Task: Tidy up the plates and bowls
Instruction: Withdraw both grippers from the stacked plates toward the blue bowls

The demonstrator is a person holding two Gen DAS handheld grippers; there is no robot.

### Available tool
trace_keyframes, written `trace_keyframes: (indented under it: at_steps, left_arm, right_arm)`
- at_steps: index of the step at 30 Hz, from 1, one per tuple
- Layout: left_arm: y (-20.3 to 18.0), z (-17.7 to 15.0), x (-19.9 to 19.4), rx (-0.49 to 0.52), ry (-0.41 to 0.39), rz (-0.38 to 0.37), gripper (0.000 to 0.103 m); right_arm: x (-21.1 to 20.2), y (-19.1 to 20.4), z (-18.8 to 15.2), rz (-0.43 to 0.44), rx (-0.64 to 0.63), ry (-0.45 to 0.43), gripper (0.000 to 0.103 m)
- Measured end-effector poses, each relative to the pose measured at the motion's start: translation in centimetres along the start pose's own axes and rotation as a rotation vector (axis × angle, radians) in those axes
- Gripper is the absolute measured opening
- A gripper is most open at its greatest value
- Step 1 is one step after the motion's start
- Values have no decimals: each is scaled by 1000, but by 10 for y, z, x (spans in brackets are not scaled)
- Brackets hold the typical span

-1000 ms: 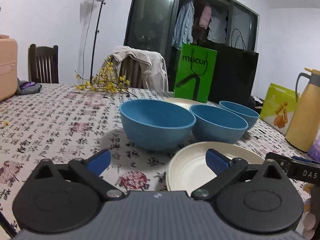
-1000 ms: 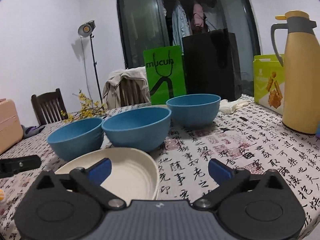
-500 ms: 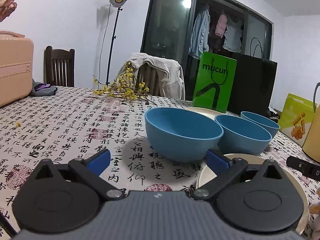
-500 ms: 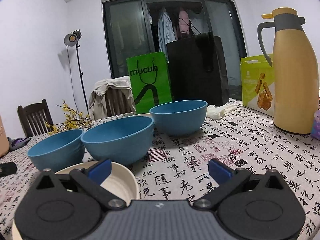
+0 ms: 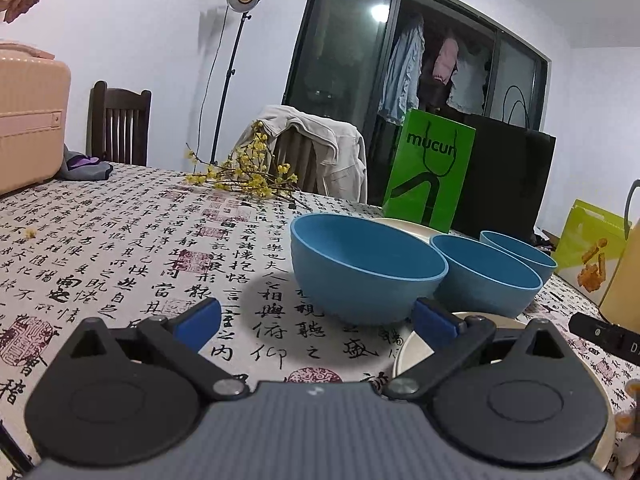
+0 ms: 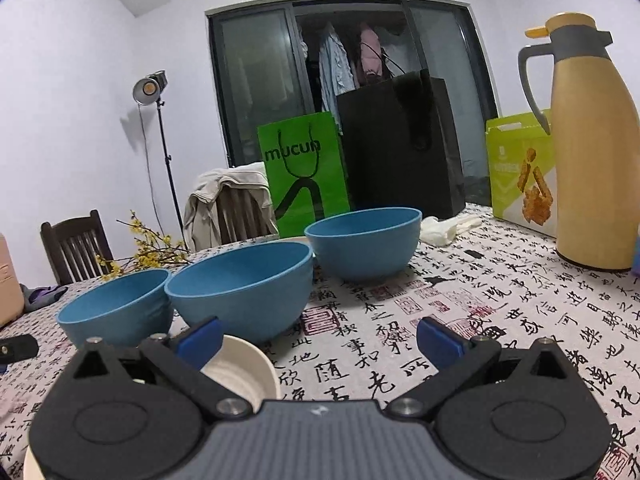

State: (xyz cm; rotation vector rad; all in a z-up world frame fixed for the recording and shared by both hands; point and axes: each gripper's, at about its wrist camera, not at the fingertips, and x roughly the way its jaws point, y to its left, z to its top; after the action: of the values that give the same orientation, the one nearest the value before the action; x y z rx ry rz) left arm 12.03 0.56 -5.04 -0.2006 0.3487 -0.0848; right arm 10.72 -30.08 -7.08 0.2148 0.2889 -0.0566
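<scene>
left gripper: the left gripper (image 5: 316, 320) with blue-padded black fingers was held low over the table with its jaws spread wide and nothing between them.
right gripper: the right gripper (image 6: 320, 336) was likewise held spread apart and empty, with its left fingertip (image 6: 200, 338) seen over the rim of the cream plate.
bowls: three round matte blue bowls were set in a row on the calligraphy-printed tablecloth (image 5: 120, 240); the nearest blue bowl (image 5: 366, 268) was seen just ahead of the left gripper, the middle blue bowl (image 5: 486, 276) close beside it, and the far blue bowl (image 5: 520, 254) beyond.
plates: a shallow cream round plate (image 6: 244, 372) was laid near the table's front edge, just in front of the bowls and under both grippers; a second cream plate (image 5: 404, 226) was partly hidden behind the bowls.
far edge of the table: a green paper bag printed "mucun" (image 6: 304, 172) and a black paper bag (image 6: 400, 152) were stood upright there.
right side of the table: a tall yellow thermos jug with a grey handle (image 6: 592, 152) was stood upright.
left side of the table: a sprig of yellow flowers (image 5: 248, 172) was laid flat.
</scene>
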Motion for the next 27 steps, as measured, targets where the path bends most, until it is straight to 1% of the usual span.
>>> trace_keyframes:
  at_steps: [7,19,23,27]
  left_arm:
    - [-1,0,1,0,4,7,103]
    - [-1,0,3,-2,12,18,103]
    - [-1,-1,3,1,9,14,103]
    - [-2,-2,2,8,5,14,103]
  right_arm:
    - [0,-3,-1,11,17,-2,103]
    - [-2,0,-1,-9,7,-10,103]
    - [-5,2,-3,9,-12,-25,103]
    - [-5,8,-4,2,-56,-30,103]
